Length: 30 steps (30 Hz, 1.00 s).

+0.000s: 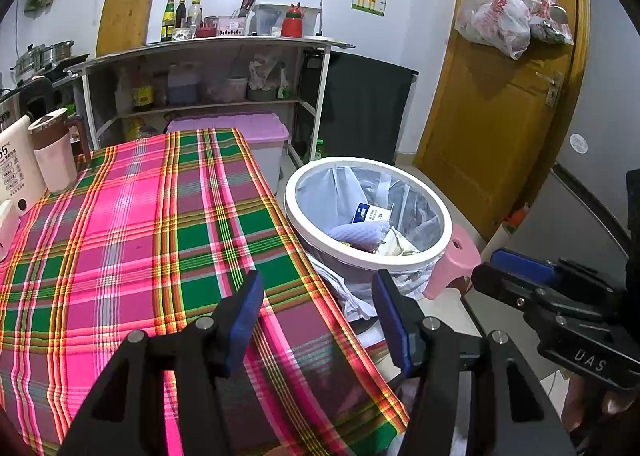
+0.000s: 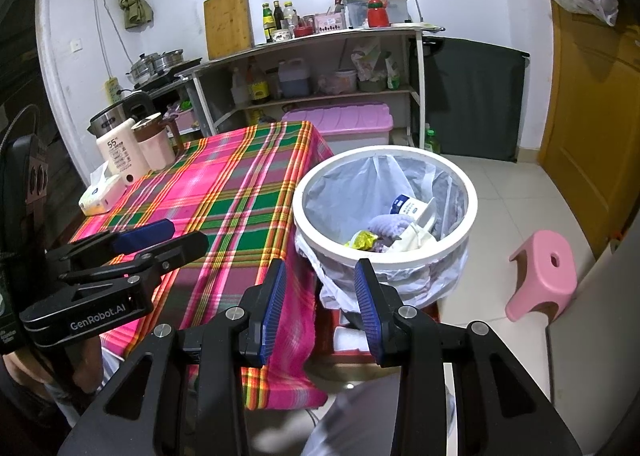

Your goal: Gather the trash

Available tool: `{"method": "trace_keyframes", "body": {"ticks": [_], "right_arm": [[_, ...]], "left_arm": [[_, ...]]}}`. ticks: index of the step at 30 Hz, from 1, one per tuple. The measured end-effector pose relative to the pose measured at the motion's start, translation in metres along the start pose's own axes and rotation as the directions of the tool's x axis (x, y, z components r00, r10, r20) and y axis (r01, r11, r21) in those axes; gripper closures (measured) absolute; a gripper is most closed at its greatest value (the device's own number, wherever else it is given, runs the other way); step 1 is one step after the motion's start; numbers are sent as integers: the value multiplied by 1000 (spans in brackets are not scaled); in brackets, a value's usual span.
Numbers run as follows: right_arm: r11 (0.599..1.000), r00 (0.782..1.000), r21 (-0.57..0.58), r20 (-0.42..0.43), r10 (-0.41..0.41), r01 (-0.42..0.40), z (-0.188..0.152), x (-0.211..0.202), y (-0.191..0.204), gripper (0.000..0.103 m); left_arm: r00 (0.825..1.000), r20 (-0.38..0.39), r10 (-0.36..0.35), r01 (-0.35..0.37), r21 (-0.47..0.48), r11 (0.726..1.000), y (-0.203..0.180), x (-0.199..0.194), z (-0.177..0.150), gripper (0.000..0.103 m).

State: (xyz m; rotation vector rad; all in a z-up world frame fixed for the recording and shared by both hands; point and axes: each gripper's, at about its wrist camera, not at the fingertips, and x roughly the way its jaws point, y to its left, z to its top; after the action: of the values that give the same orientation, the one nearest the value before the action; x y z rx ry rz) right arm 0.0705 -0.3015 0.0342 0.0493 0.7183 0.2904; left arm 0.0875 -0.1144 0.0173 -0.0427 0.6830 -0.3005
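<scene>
Both the left gripper [image 1: 318, 314] and the right gripper [image 2: 320, 304] stand parted and empty. The trash sits in the bin [image 2: 472, 216] just ahead; the tablecloth [image 1: 140, 236] looks bare. Likely nothing remains but checking for leftovers.

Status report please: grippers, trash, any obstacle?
Left gripper and right gripper open, empty. Trash in bin. Tablecloth shows no trash. No obstacle seen.

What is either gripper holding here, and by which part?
Nothing. The left gripper and the right gripper are both open with nothing between their pads; the trash already lies in the bin.
</scene>
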Motion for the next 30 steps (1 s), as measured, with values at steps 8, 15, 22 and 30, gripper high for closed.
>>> {"method": "trace_keyframes", "body": {"ticks": [8,15,22,30], "right_arm": [[1000,1000,-1,1,2,-2,-1,0,1,66],[1000,1000,0,0,2,-2,0,0,2,66],[1000,1000,0,-2,2,-2,-1,0,2,66],[1000,1000,0,-2,1,-1,0,1,2,66]], "left_arm": [[1000,0,5,-5,-2,1000,-1,-2,-4,45],[1000,-1,5,-5,-2,1000,0,-2,-6,45],[1000,-2,6,-6,-4,1000,0,-3,-7,45],[1000,-3,16,-16,-3,1000,3,-5,-10,45]]}}
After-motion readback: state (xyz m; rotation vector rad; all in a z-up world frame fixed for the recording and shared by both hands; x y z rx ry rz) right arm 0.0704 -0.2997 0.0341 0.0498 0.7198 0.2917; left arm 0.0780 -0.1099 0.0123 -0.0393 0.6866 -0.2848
